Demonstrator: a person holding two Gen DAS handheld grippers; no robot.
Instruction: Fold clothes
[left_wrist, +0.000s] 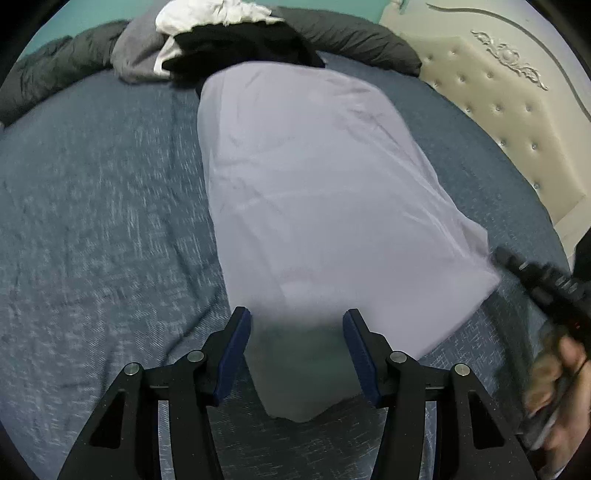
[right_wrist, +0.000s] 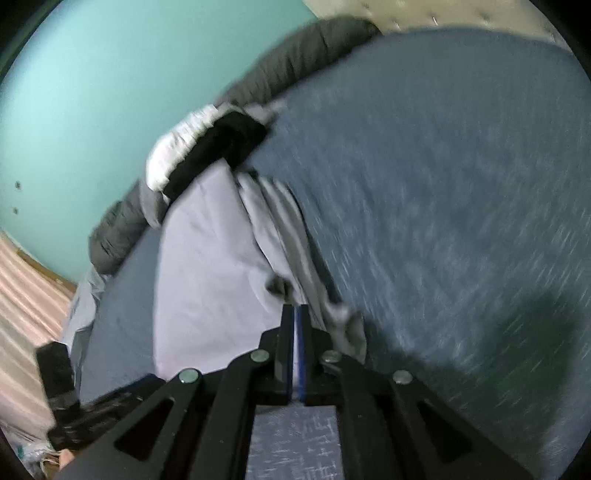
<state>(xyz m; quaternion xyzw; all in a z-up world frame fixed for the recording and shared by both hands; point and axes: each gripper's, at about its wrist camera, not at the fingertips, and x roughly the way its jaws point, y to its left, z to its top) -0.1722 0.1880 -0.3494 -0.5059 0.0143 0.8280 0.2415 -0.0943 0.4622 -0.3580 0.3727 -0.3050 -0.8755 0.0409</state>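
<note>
Broadly, the blue bed (left_wrist: 92, 221) fills both views. On it lies my lavender garment (left_wrist: 314, 192), running lengthwise toward a heap of clothes (left_wrist: 221, 40). Only the right wrist view shows its bunched side folds (right_wrist: 280, 221). My left gripper (left_wrist: 296, 321) hovers over the near hem, jaws apart; my right gripper (right_wrist: 296, 314) has jaws clamped on the garment's edge.

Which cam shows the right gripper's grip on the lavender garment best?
Right wrist: the right gripper has its jaws shut on the lavender garment's edge, close up. Left wrist shows only that gripper's blurred tip at the cloth's corner, jaws unreadable.
</note>
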